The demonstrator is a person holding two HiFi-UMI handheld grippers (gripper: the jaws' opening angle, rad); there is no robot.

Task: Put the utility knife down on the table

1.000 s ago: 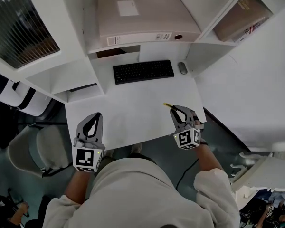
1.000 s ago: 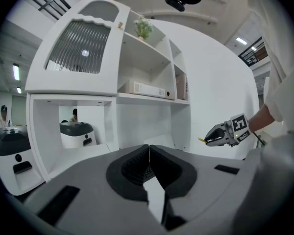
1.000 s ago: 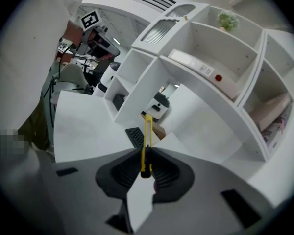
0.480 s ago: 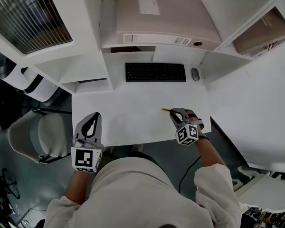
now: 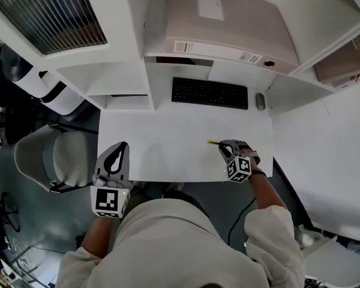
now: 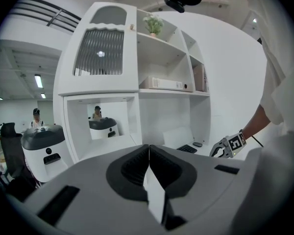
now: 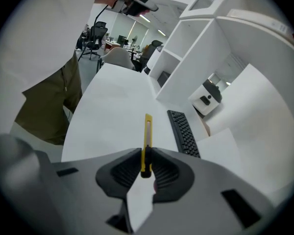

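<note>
Utility knife (image 5: pixel 213 143) clamped in my right gripper (image 5: pixel 223 146), over the table (image 5: pixel 162 146).
Head view: the knife sits over the white desk's near right part, well short of the keyboard (image 5: pixel 210 93); my left gripper (image 5: pixel 115 159) hangs off the front edge. Left gripper view: jaws together, empty. Right gripper view: the yellow handle juts forward between the pads over bare surface; I'd lay it flat before letting go.

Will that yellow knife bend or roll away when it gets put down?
Probably stiff: the knife sticks straight out from the fingers without drooping. Its flat, thin body likely won't roll on the table.
</note>
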